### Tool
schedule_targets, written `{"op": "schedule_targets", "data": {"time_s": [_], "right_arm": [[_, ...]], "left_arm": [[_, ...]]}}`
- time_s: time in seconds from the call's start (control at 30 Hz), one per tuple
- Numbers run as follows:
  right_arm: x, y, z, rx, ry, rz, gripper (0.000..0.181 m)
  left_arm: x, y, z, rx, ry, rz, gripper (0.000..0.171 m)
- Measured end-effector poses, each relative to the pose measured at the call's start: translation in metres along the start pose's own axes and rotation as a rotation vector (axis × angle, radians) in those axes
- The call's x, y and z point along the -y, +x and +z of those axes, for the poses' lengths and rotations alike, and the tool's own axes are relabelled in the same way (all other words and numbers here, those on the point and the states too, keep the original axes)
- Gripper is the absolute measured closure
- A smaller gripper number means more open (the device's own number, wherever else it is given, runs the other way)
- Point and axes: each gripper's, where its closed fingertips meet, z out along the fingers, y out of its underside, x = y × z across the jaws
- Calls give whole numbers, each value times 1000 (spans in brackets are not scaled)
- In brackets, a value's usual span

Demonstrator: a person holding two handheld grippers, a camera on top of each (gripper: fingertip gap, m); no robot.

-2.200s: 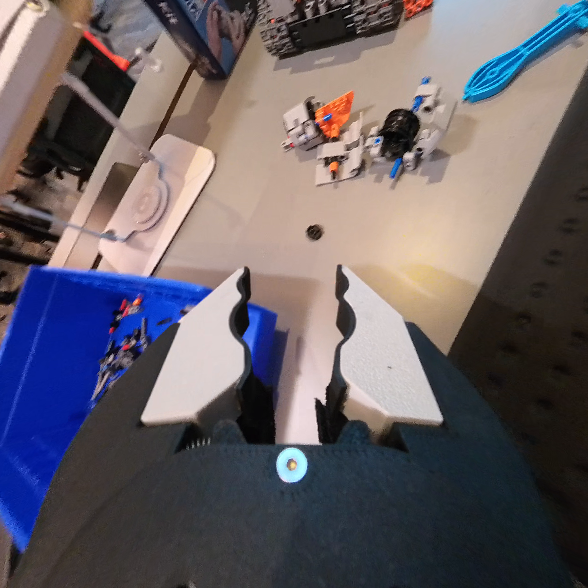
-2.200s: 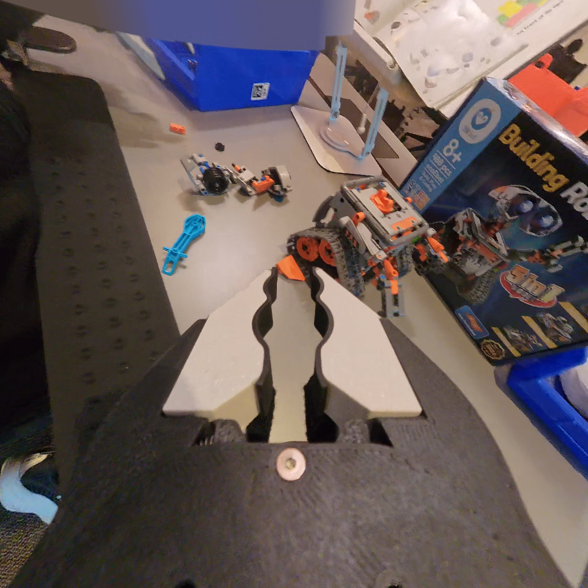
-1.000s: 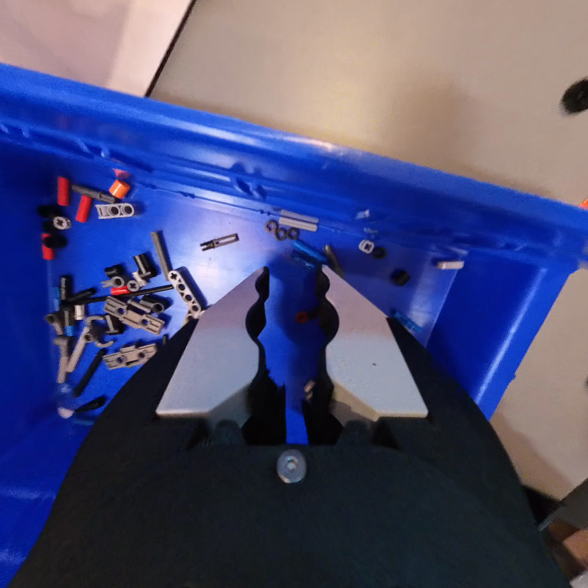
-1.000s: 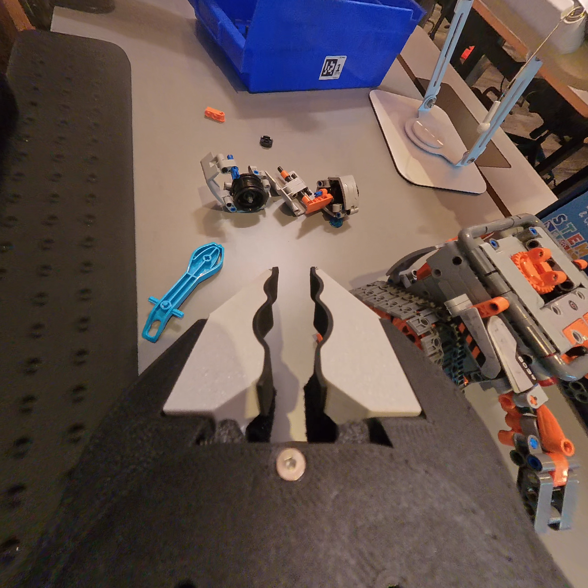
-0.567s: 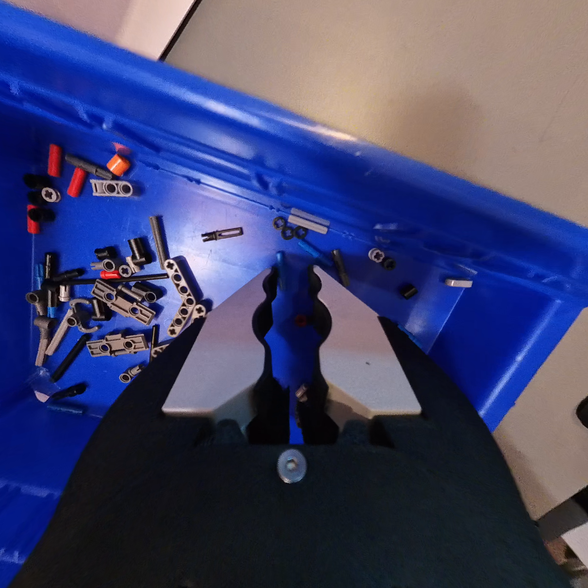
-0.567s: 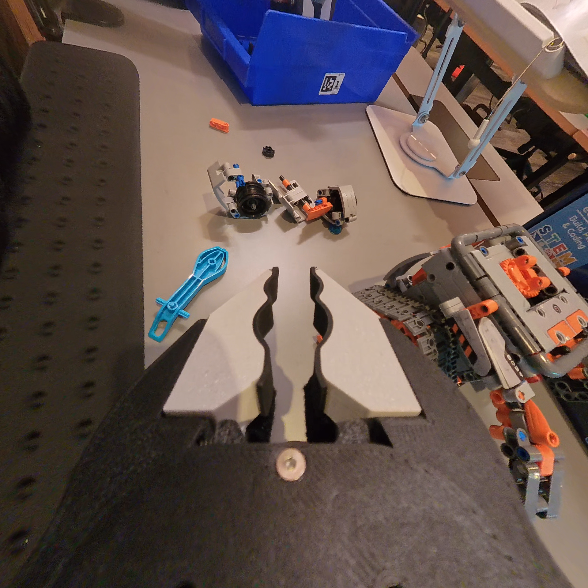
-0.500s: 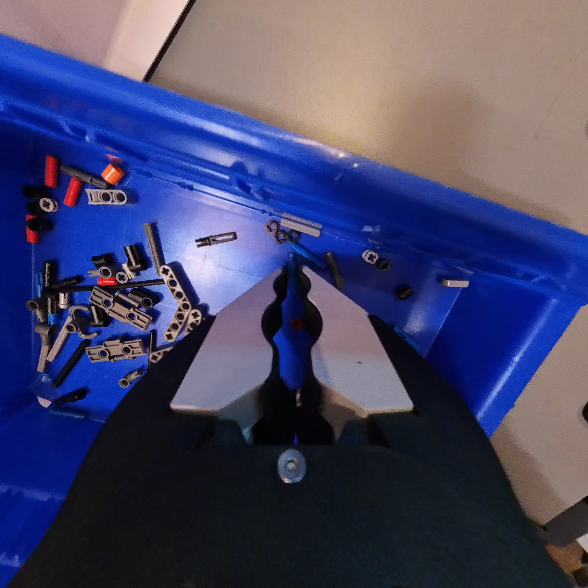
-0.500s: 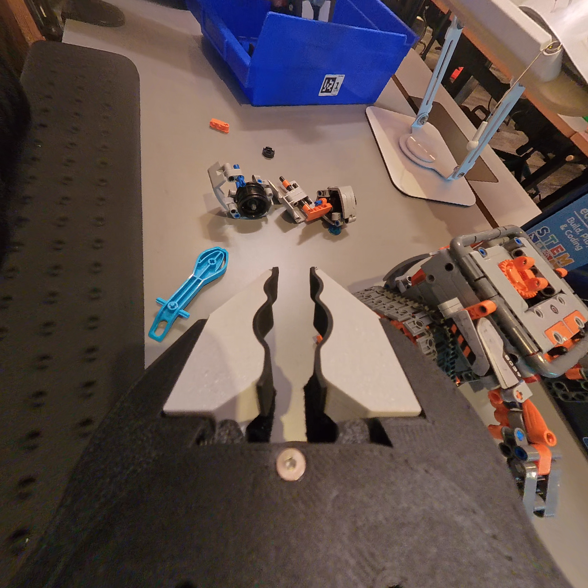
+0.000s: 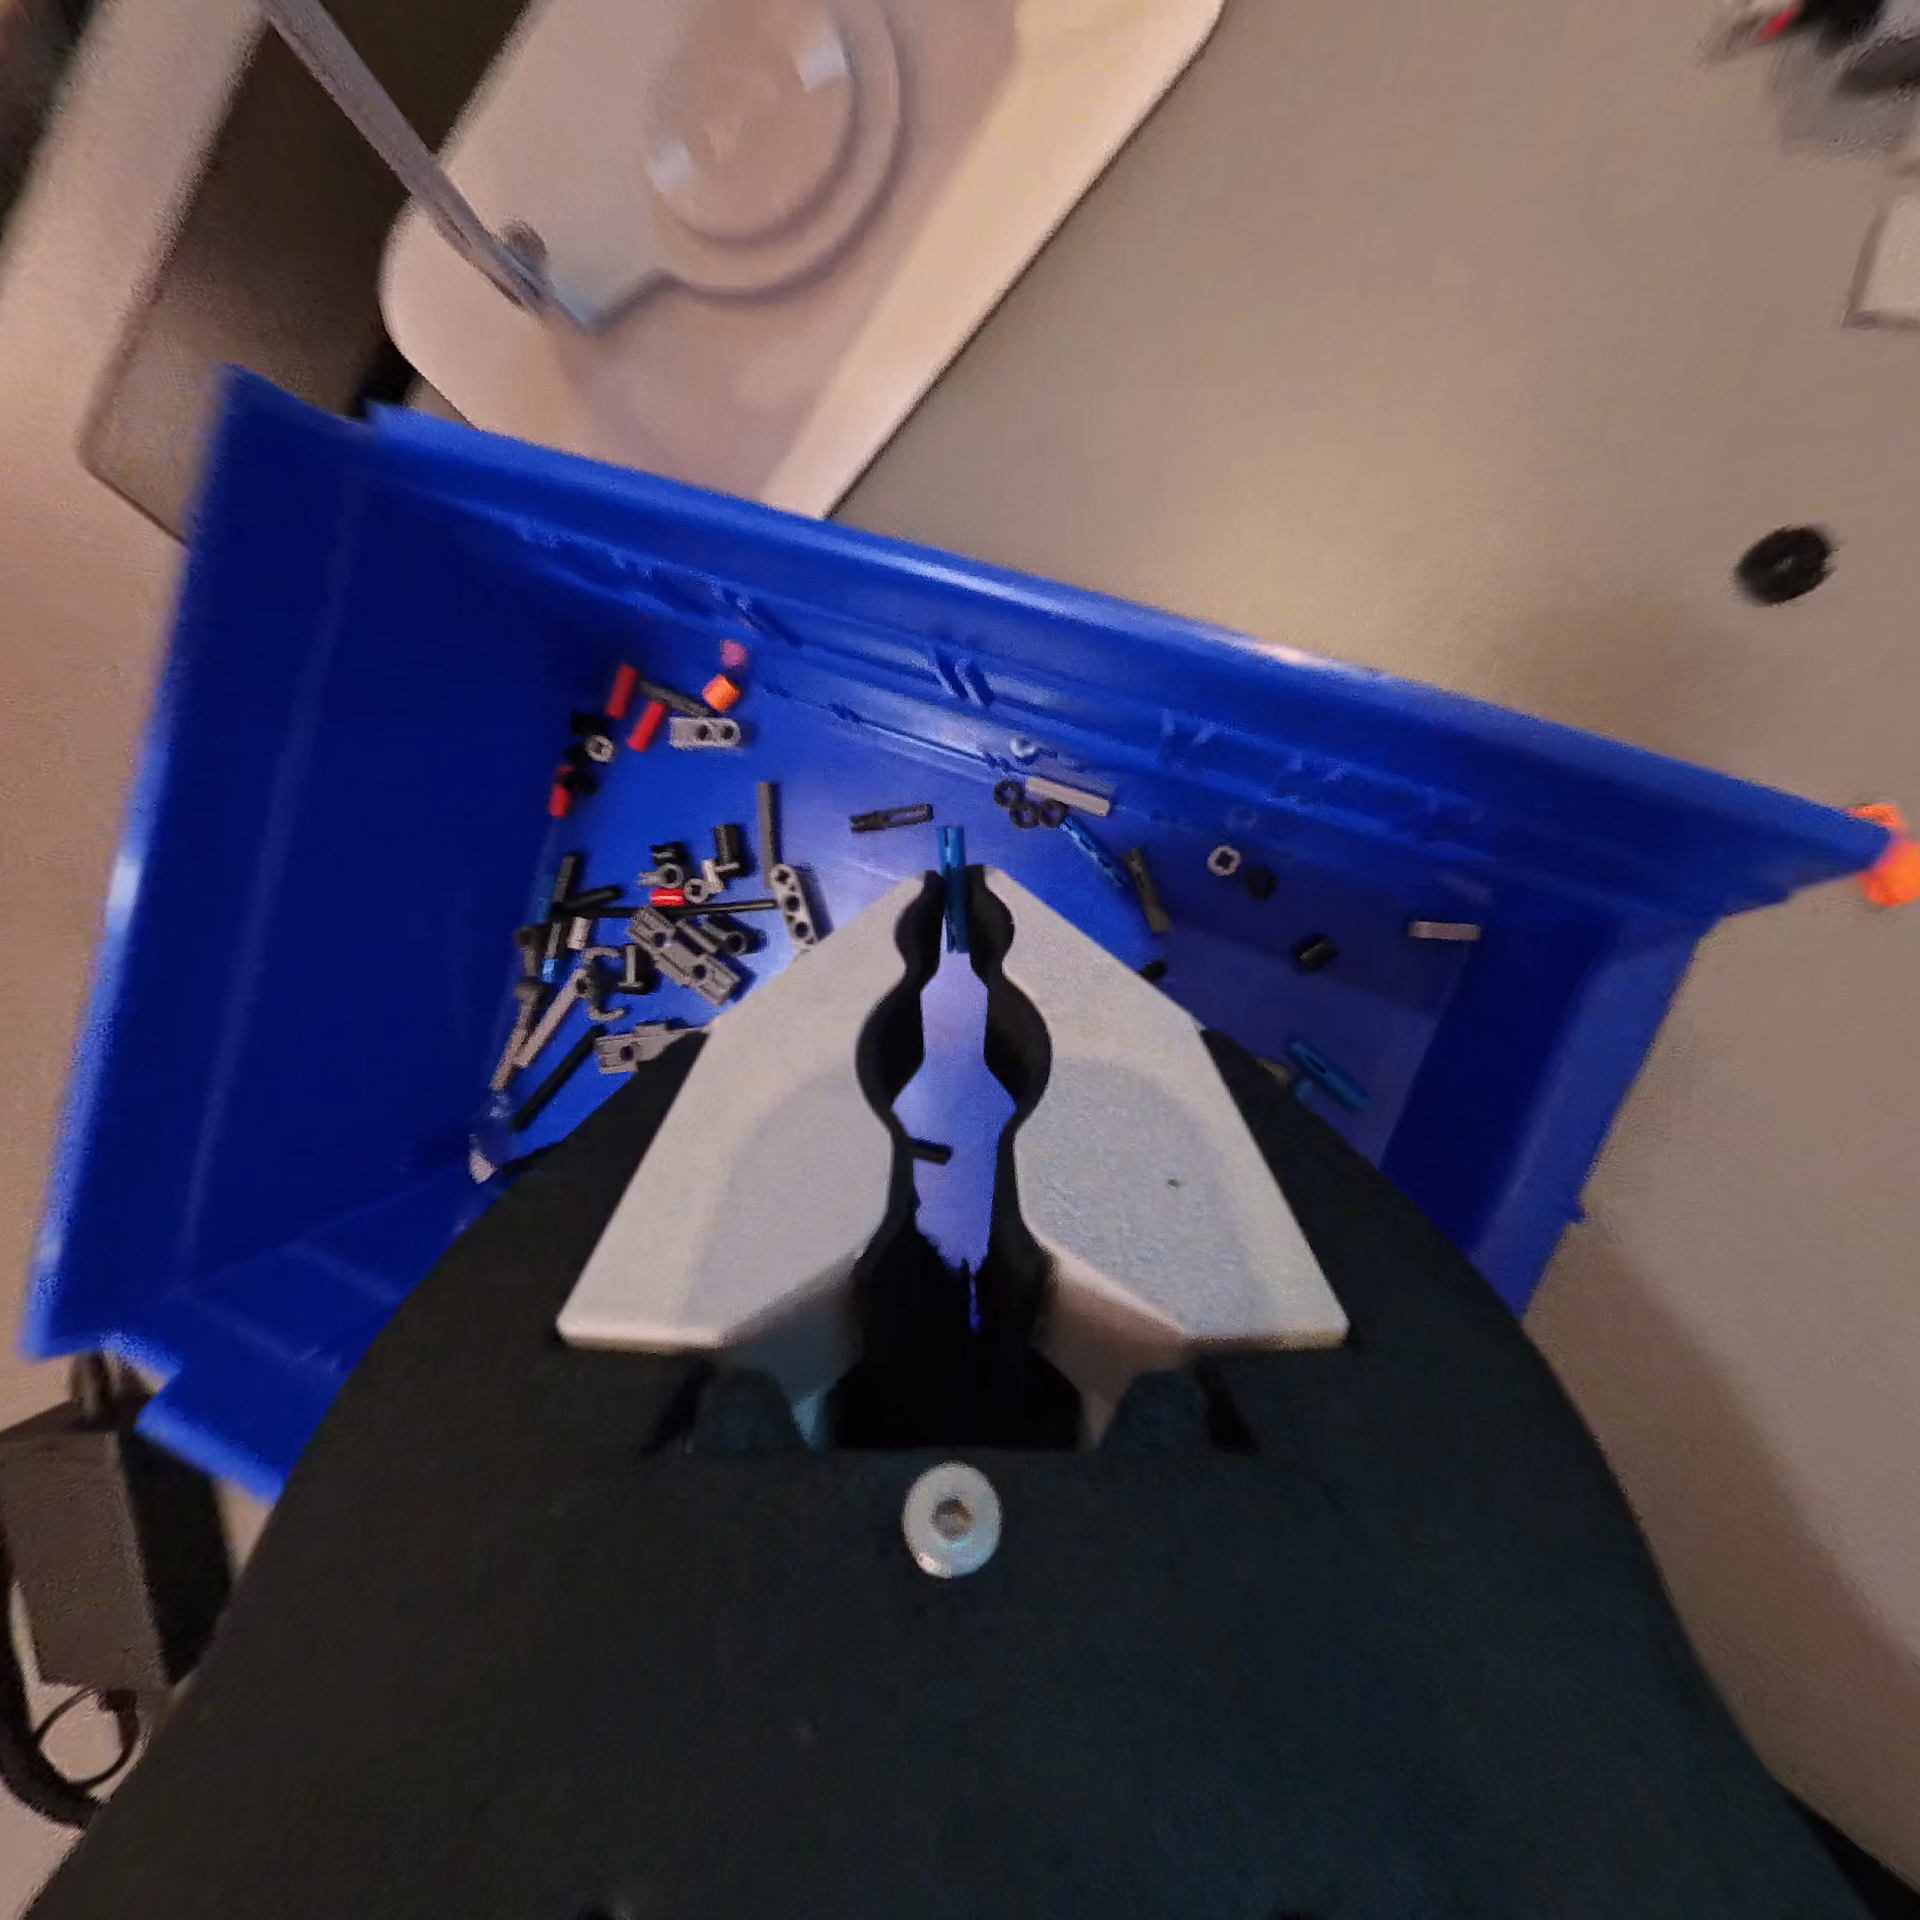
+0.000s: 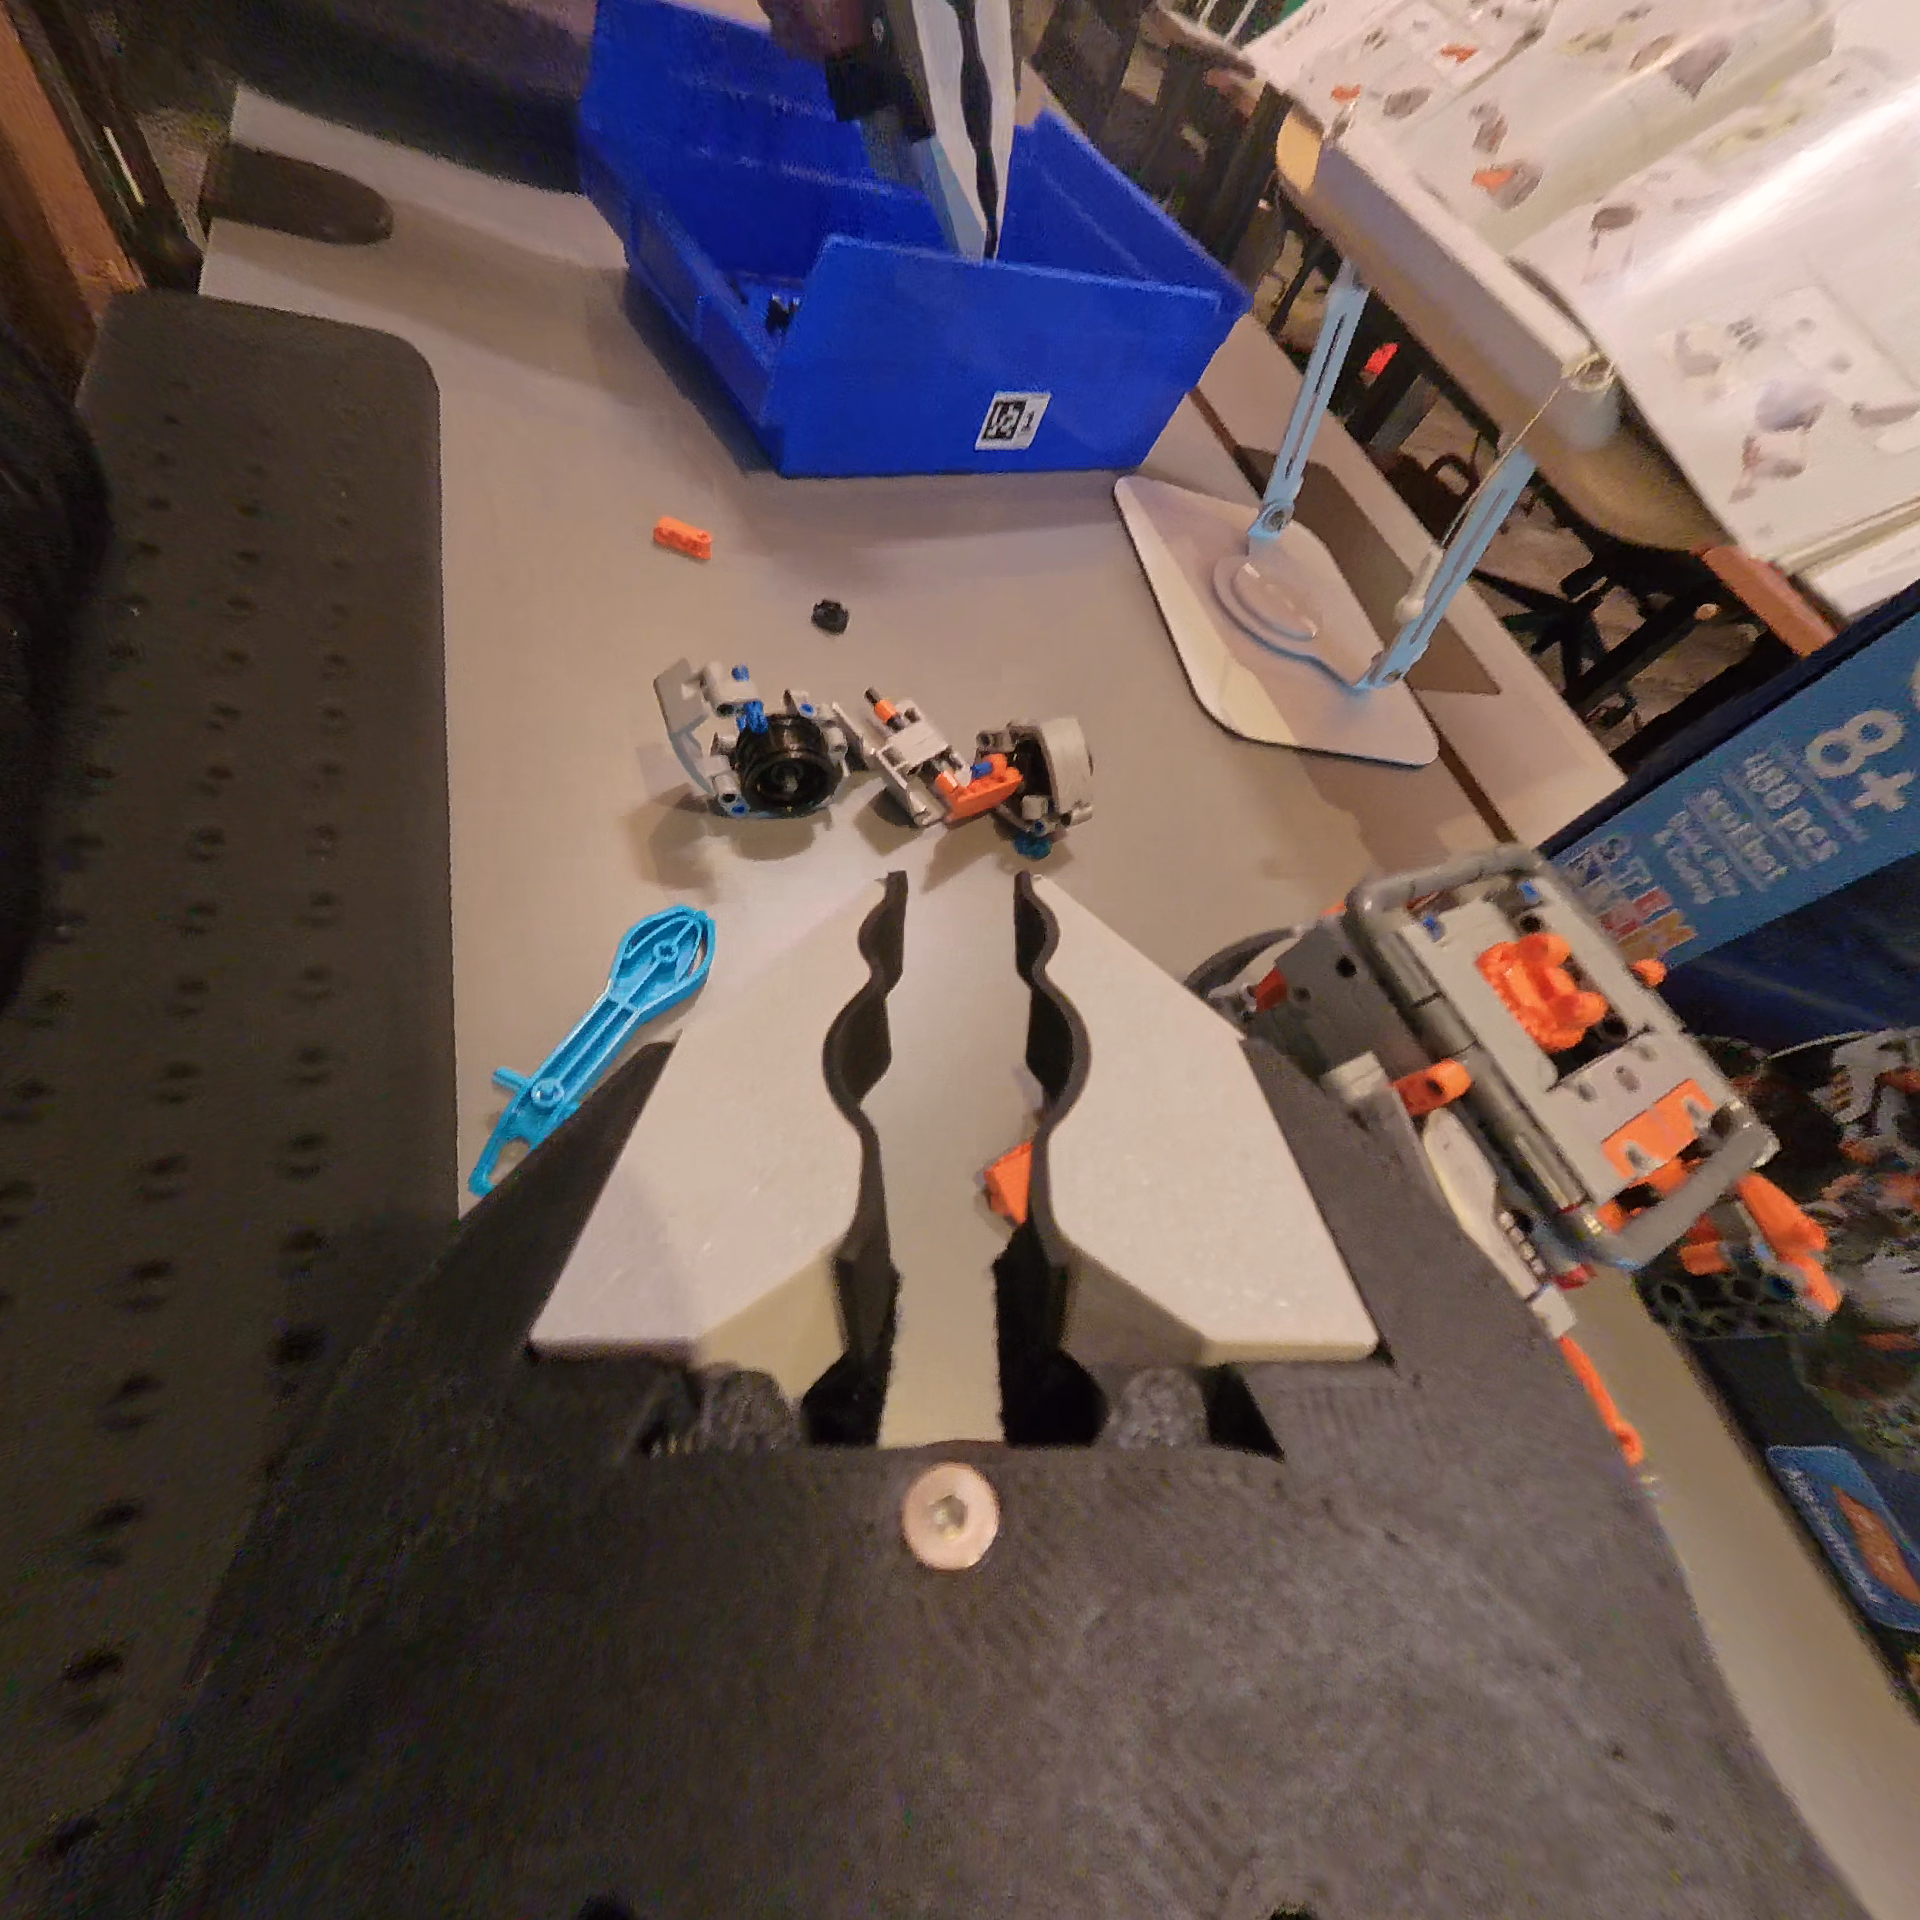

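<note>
my left gripper (image 9: pixel 954 891) sits over the blue bin (image 9: pixel 1299 707), its tips pinched on a small blue pin (image 9: pixel 950 883) that pokes out past them. loose grey, black and red parts (image 9: pixel 665 914) lie on the bin floor to the left of the tips. my right gripper (image 10: pixel 961 883) hangs above the grey table (image 10: pixel 561 499) with its fingers apart and nothing between them. just ahead of it sit two small grey-and-orange assemblies (image 10: pixel 873 758); a light blue tool (image 10: pixel 603 1029) lies to its left and a tracked robot model (image 10: pixel 1507 1049) to its right.
</note>
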Motion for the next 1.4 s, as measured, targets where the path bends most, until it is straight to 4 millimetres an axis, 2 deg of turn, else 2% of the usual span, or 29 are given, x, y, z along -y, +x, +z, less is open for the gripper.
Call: {"op": "schedule_targets", "data": {"time_s": [0.07, 0.13, 0.2, 0.27, 0.33, 0.43, 0.53, 0.63, 0.8, 0.97, 1.17, 1.4], "right_arm": [[13, 3, 1, -12, 8, -15, 162], [26, 4, 4, -11, 6, -43, 161], [41, 6, 8, -22, 3, -91, 160], [59, 5, 15, -18, 20, -131, 159], [76, 3, 25, -9, 45, -153, 158], [93, -4, 44, 6, 82, -172, 157], [101, -7, 58, 10, 125, -121, 157], [101, -6, 63, 28, 178, -18, 156], [91, 3, 68, 58, 218, 134, 157], [86, 13, 68, 78, 255, 238, 156], [83, 16, 72, 60, 256, 249, 155], [80, 18, 76, 31, 250, 247, 154]], "left_arm": [[15, 2, -26, 13, 74, -1, 169], [34, 15, -49, -2, 151, 14, 169], [56, 37, -67, -19, 214, 62, 170], [79, 67, -77, -43, 273, 124, 170], [99, 103, -79, -89, 317, 195, 170], [125, 153, -72, -157, 385, 288, 170], [142, 183, -56, -124, 435, 403, 170], [155, 189, -40, 44, 464, 531, 170], [172, 200, -31, 301, 509, 758, 170], [184, 211, -26, 376, 563, 828, 170], [188, 215, -23, 412, 597, 860, 170], [193, 211, -23, 555, 628, 925, 170]]}}
